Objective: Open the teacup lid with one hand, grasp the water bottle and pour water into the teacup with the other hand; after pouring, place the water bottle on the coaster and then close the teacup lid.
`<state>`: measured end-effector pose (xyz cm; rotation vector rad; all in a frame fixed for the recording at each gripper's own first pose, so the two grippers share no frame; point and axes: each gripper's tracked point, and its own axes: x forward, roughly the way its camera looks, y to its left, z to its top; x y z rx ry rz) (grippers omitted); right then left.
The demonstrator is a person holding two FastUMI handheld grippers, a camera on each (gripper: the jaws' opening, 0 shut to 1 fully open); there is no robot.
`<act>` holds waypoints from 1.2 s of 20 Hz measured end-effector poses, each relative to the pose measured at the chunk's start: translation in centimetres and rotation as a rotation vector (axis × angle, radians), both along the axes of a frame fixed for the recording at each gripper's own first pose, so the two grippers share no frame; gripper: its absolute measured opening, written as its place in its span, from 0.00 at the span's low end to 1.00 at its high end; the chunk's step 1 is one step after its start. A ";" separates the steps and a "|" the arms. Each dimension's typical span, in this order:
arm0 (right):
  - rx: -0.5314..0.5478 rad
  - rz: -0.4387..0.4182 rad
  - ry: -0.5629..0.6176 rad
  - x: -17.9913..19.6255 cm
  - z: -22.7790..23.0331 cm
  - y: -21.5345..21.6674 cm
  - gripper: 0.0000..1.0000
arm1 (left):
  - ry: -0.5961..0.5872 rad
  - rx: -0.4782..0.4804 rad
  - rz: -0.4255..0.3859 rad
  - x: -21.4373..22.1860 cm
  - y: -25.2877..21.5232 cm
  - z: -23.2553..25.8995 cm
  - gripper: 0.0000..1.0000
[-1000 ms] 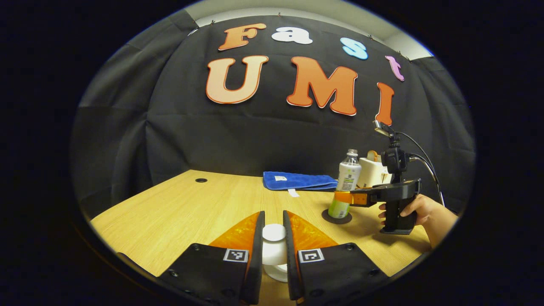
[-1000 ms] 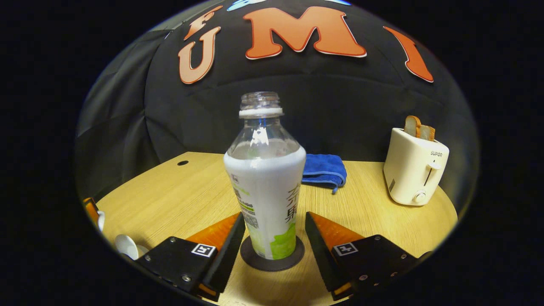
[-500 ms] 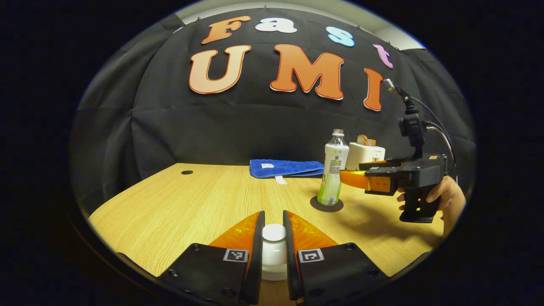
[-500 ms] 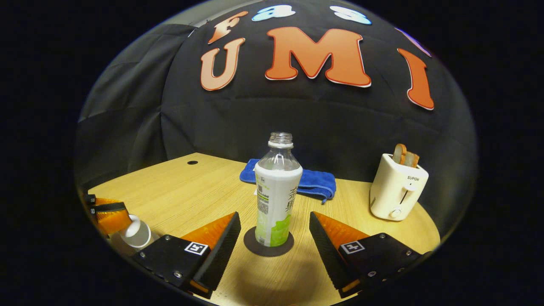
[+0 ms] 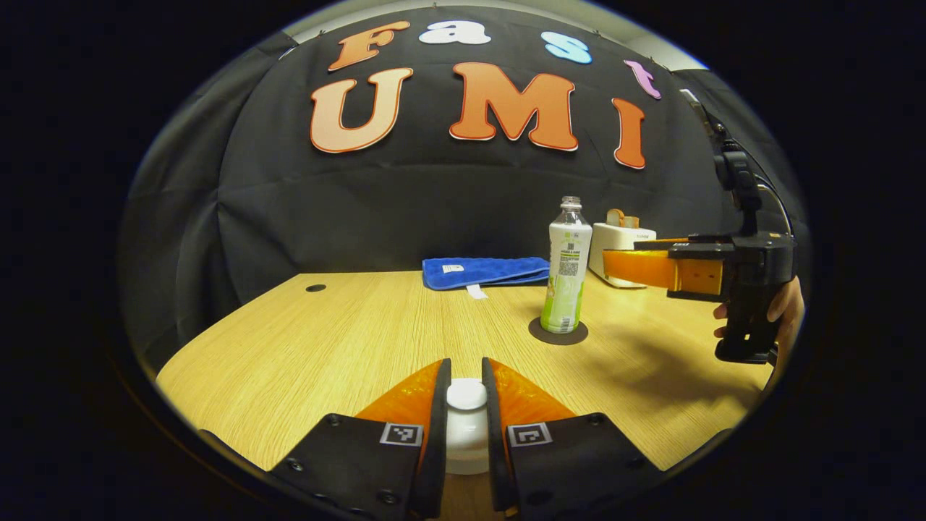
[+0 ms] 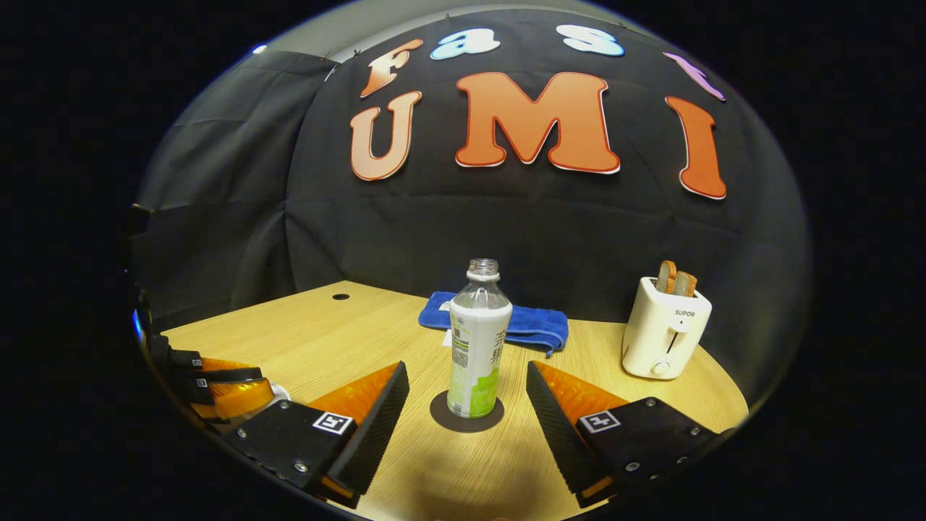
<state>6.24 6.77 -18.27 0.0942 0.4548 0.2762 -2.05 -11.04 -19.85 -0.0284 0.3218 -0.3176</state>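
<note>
Withdrawn from the clear plastic water bottle with the white-and-green label (image 6: 474, 347) over the last second, the right gripper (image 6: 466, 416) stood well back from it with its jaws wide apart and holding nothing; a second ago those jaws had flanked the bottle closely. The bottle stood upright and uncapped on the dark round coaster (image 6: 466, 422), so the pouring and the setting-down appeared complete. Behind the bottle lay a folded blue cloth (image 6: 532, 323), and to its right a cream toaster holding two bread slices (image 6: 665, 327), both on the pale wooden table (image 6: 325, 340). In the left gripper view, the left gripper (image 5: 466, 416) remained clamped on the white round knob of the teacup lid (image 5: 466, 395), as in both earlier frames. Whether the lid was seated on the teacup or held above it could not be told; the cup itself was hidden. Judged remaining: seating the lid and releasing it.
</note>
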 end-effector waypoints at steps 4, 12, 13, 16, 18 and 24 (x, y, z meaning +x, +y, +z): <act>-0.002 -0.018 -0.008 -0.4 0.5 -1.2 0.98 | 0.006 0.016 0.000 0.0 0.0 0.0 0.30; 0.000 -0.042 -0.030 -1.5 1.6 -2.4 0.98 | -0.053 0.021 0.018 -0.2 0.5 2.1 0.42; -0.001 -0.046 -0.035 -1.7 1.9 -2.5 0.98 | -0.084 0.021 0.032 -0.1 0.8 3.2 0.45; 0.007 -0.067 -0.062 -2.0 3.1 -2.9 0.98 | -0.201 -0.005 0.106 0.5 2.5 7.1 0.66; 0.024 -0.080 -0.073 -2.3 3.9 -3.0 0.98 | -0.260 -0.044 0.142 0.8 3.7 9.4 0.73; 0.005 -0.115 -0.148 -3.0 7.0 -3.8 0.97 | -0.331 -0.137 0.174 2.2 6.5 14.5 0.90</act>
